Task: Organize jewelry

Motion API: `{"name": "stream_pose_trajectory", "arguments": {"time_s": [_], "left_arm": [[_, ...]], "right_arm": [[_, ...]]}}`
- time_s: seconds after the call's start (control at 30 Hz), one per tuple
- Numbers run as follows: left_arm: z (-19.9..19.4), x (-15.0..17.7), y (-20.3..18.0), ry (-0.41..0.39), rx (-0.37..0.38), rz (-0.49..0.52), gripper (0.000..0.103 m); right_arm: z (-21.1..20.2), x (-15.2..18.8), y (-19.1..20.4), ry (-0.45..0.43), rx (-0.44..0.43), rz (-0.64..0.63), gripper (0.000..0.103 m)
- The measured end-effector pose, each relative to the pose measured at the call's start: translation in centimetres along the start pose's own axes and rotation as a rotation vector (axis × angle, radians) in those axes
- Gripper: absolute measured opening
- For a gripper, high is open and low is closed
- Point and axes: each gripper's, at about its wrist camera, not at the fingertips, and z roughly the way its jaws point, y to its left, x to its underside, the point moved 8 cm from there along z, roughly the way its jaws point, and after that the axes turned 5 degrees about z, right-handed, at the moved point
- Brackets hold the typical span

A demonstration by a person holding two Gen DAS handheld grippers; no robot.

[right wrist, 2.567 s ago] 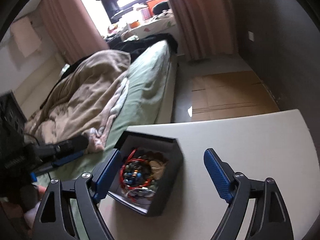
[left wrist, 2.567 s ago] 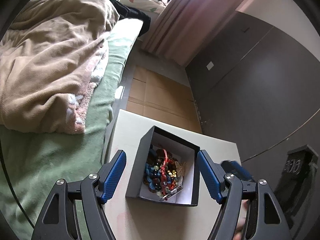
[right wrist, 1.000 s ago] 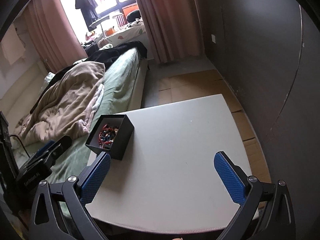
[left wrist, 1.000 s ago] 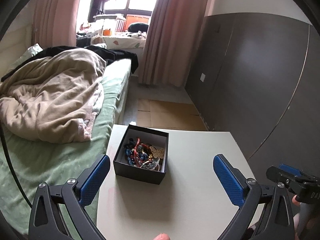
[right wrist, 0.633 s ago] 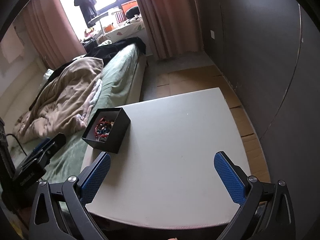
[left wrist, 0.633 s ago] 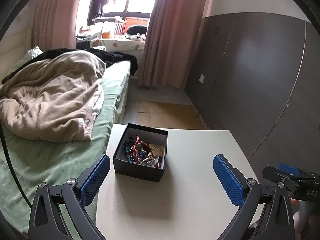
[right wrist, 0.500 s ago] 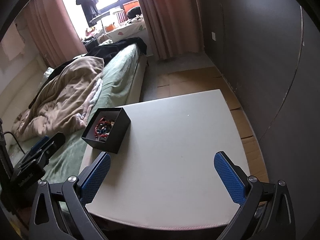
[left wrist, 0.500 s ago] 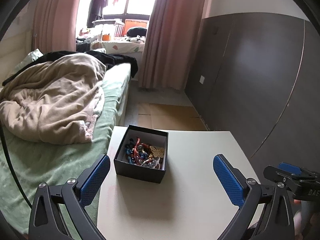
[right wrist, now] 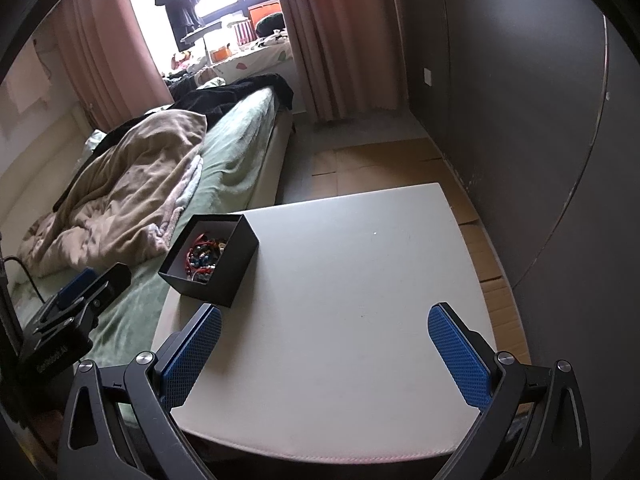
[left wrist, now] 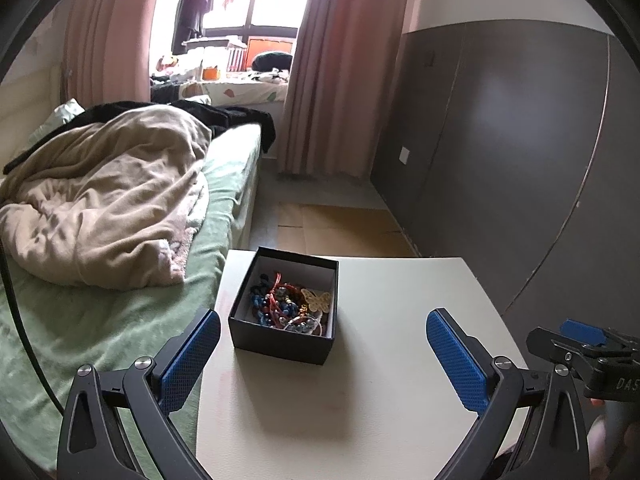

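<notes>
A bed (left wrist: 120, 312) with a rumpled beige blanket (left wrist: 104, 200) is seen left of the box, its green sheet running right up against the counter's edge. The left gripper (left wrist: 322, 354) is held low over the near part of the counter (left wrist: 380, 380), just short of the box, with its jaws spread wide and nothing between them; held like that, it seems kept clear of the box, not set for a grasp.

The black box (left wrist: 285, 306) stands open-topped at the counter's left edge, close to the far corner, beside the bed. The jewelry (left wrist: 288, 302) is gathered inside the box as one tangled heap of red cord, blue beads and a pale butterfly piece; none is seen lying on the counter outside it. Collected in one container is what the task would want, yet the same heap would equally suit a pile waiting to be sorted out, and the pictures do not settle which.

To the right of the box the counter is bare. The right gripper (right wrist: 324, 354) is held over the near edge, well apart from the box (right wrist: 210, 258), its jaws likewise wide apart and holding nothing. Beyond the box lie cardboard sheets (left wrist: 340, 232) on the floor.
</notes>
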Motion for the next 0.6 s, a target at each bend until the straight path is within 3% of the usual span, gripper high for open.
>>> {"name": "stream_pose_trajectory", "arguments": {"time_s": [0.6], "left_arm": [[0.33,0.44,-0.53,0.011,0.003,0.023,0.103]], "right_arm": [[0.11,0.09,-0.31,0.006,0.01,0.008,0.103]]}}
